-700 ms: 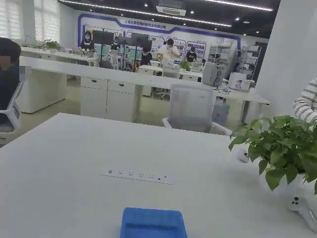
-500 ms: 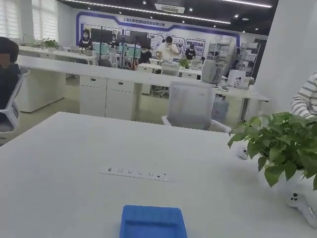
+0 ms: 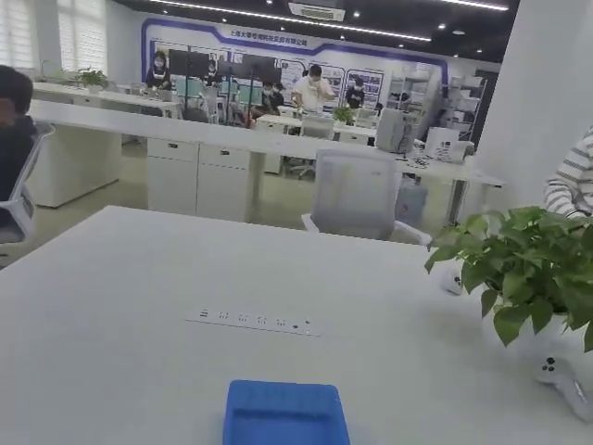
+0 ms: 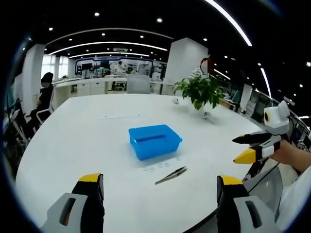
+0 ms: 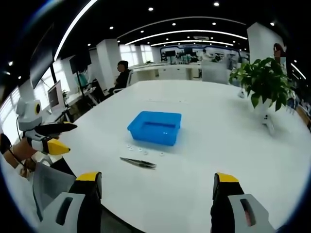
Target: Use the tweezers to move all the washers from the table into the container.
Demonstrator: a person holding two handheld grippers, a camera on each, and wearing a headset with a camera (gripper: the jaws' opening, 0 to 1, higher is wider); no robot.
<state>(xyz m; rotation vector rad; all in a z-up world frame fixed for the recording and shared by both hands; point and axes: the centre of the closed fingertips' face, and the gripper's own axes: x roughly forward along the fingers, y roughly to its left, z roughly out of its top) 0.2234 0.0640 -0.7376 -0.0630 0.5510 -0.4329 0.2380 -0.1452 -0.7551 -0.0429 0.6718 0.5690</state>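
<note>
The left tongs point(image 4: 159, 179) and right tongs point(image 5: 157, 177) are a matched pair: grey moulded jaw bodies, each with a dark slot, black inner faces and bright yellow caps at the tips. From the left gripper view the right tongs show slim black jaws tipped yellow, with the person's white garment point(image 4: 297, 206) below

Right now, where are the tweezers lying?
In the left gripper view the tweezers lie on the white table, nearer the camera than the blue container, with the washers between them.

Blue container point(image 4: 154, 141) — open, upright; small washers point(image 4: 159, 165) scattered beside it; metal tweezers point(image 4: 171, 175) lying flat nearby.
</note>
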